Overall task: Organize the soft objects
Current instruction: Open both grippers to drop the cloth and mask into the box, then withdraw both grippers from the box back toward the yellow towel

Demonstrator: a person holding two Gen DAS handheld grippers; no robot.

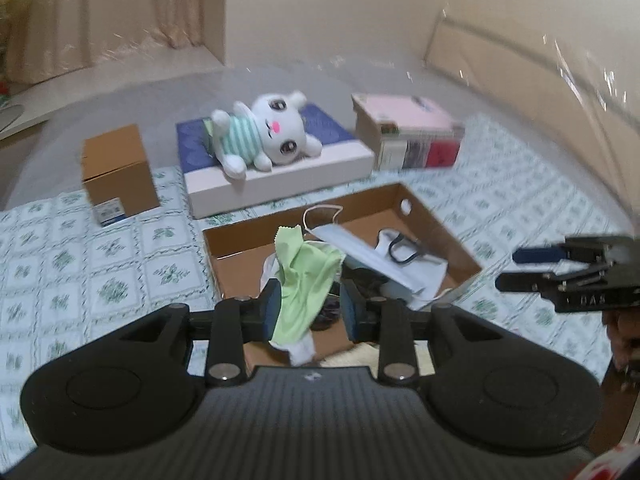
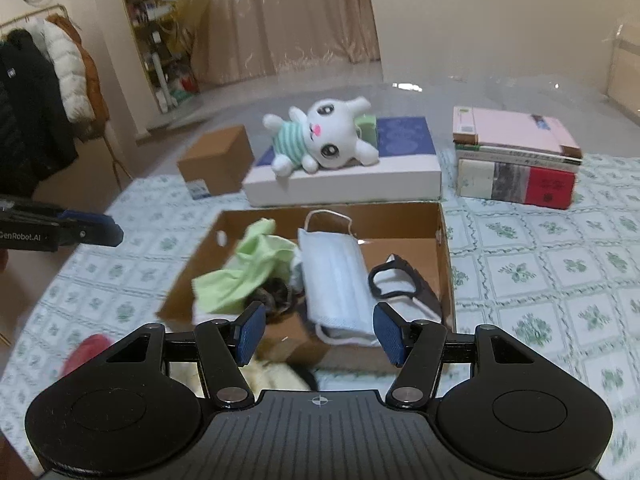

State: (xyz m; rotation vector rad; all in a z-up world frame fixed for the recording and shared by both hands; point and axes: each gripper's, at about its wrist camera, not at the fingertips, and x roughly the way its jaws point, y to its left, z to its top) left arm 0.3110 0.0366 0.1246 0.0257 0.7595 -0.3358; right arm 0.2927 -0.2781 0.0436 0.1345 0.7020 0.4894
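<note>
Quilted floral bedspread [image 2: 540, 264]: shallow cardboard tray [image 2: 444, 240] holds crumpled green cloth [image 2: 248, 268].

From my remote seat: a small brown carton [image 2: 218, 158] stands on the green-patterned cloth [image 2: 560, 264], a stack of books [image 2: 516, 160] topped by a pink cover sits far right, coats [image 2: 44, 80] hang on a rack at left, and beige curtains [image 2: 288, 20] and cluttered shelves [image 2: 160, 32] fill the background.
</note>
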